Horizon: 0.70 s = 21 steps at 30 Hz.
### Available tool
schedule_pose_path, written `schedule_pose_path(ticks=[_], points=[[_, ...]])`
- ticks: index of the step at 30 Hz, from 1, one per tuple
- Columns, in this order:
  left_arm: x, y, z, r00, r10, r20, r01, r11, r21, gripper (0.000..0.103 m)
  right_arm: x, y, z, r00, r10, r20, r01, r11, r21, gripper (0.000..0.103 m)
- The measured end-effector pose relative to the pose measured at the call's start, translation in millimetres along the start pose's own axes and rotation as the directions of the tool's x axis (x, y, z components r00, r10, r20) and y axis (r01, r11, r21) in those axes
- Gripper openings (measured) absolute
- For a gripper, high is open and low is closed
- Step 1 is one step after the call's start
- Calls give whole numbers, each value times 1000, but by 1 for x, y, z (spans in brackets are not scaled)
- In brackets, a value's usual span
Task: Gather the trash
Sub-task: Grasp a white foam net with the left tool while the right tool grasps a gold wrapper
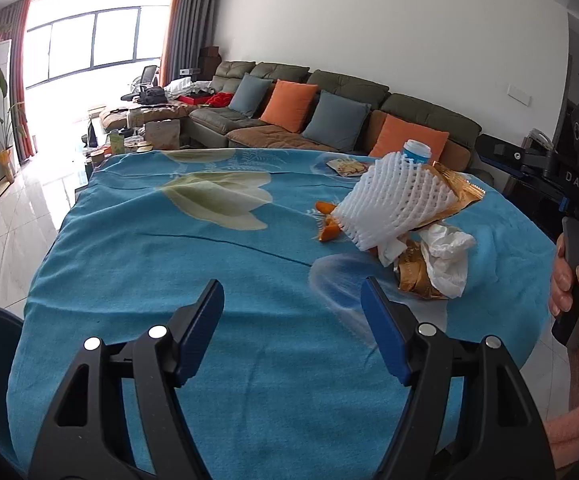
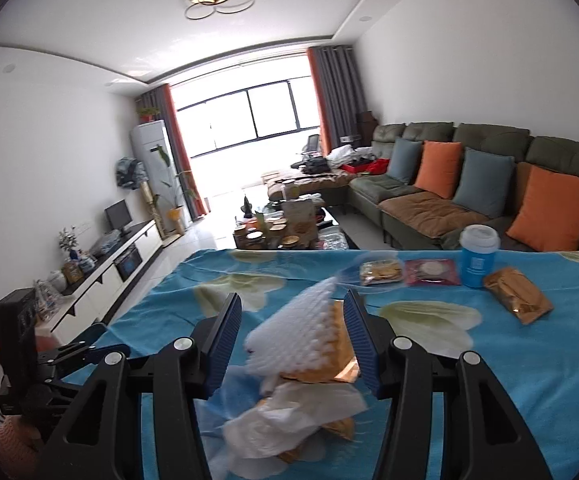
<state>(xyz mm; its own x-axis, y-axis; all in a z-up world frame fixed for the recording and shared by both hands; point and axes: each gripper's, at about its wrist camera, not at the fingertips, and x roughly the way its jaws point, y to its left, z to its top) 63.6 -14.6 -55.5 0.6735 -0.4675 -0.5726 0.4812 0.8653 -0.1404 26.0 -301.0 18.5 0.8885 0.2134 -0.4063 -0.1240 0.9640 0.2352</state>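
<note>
Left gripper [image 1: 292, 322] hangs over the blue cloth [image 1: 169, 240], jaws wide apart, nothing between them. Right gripper [image 2: 292, 346] is spread too, with the white foam net [image 2: 301, 332] and gold wrapper [image 2: 339, 354] sitting between its fingers, blurred; whether they touch, I cannot tell. Crumpled tissue [image 2: 289, 420] lies underneath on the cloth.

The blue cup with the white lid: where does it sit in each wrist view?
Left wrist: the blue cup is upper right, at the table's far edge, half hidden behind the white foam net.
Right wrist: right of centre, standing by the gold packet.
Shared landmark: the orange cushion just behind the cup.
</note>
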Motion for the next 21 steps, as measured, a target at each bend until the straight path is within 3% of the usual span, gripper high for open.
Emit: schedule_pose_path(ticks=[4,9,12,15,21], points=[[13,-18,8,1000,-16,-11,16,999,45,70,10,-35,-7,999,5,-47,0,995,100,51],[27,-37,15,999,-38,-20,39,996,85,70,29,-53,-17,992,77,-97,-57,980,189,48],[34,-46,19,999,-46,-28,48,993,107,70,40,-59,-21,984,129,-121,-99,968,230,36],[40,-53,21,998,-54,-32,57,991,123,70,46,-61,-23,977,167,-131,-131,961,245,16],[47,-62,25,997,-67,-31,71,987,143,70,42,-55,-20,964,243,-108,-209,943,258,12]])
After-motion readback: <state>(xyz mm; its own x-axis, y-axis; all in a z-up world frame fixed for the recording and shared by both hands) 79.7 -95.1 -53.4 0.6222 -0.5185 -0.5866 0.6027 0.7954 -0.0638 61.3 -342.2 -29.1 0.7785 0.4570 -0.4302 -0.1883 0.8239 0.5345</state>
